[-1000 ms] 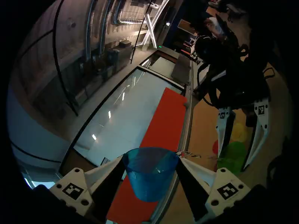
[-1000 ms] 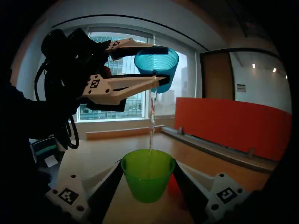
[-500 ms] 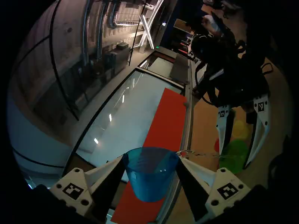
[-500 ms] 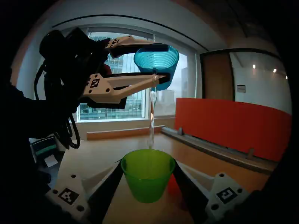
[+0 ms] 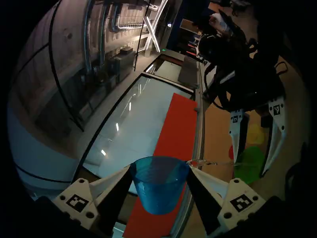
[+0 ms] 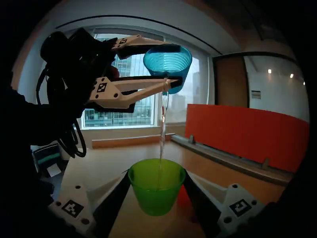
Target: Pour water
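Nearest in the right gripper view, the right gripper (image 6: 157,179) pinches a green cup (image 6: 157,192) between its white plastic fingers with black inner faces. The cup is translucent, smooth and tapered, and stands upright over a pale wooden tabletop (image 6: 111,166). A thin, clear, wavering thread of water (image 6: 161,131) drops into its round mouth. Higher and farther off, the water leaves the lip of a blue cup (image 6: 166,63), translucent with ringed ridges inside, tipped steeply on its side. The left gripper (image 6: 179,65) clamps it between two long white fingers. To the right runs a flat matte orange panel (image 6: 245,133); far behind is a glazed window (image 6: 146,113).
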Demonstrator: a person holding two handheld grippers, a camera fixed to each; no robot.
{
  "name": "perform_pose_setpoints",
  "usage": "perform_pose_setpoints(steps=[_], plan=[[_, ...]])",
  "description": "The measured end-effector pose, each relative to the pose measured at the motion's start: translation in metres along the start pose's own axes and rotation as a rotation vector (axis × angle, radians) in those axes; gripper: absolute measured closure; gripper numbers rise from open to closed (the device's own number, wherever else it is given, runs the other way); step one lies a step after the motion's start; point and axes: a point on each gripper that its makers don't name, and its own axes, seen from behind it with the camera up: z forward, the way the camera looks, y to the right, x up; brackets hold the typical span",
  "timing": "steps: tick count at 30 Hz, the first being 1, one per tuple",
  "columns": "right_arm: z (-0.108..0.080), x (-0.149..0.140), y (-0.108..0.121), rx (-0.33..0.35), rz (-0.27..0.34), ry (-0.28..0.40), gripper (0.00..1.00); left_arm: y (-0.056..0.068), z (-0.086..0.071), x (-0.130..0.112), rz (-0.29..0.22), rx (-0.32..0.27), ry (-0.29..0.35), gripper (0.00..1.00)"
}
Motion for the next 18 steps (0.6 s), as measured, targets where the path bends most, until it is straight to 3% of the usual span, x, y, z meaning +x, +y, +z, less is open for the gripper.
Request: perform_pose_setpoints(steps=[18], plan=[[0.0004,-0.0007,-0.0001,-0.001,0.0,0.003,0.08,-0.0021,-0.0034,0.0036,0.066,-0.001,0.002,0.11]])
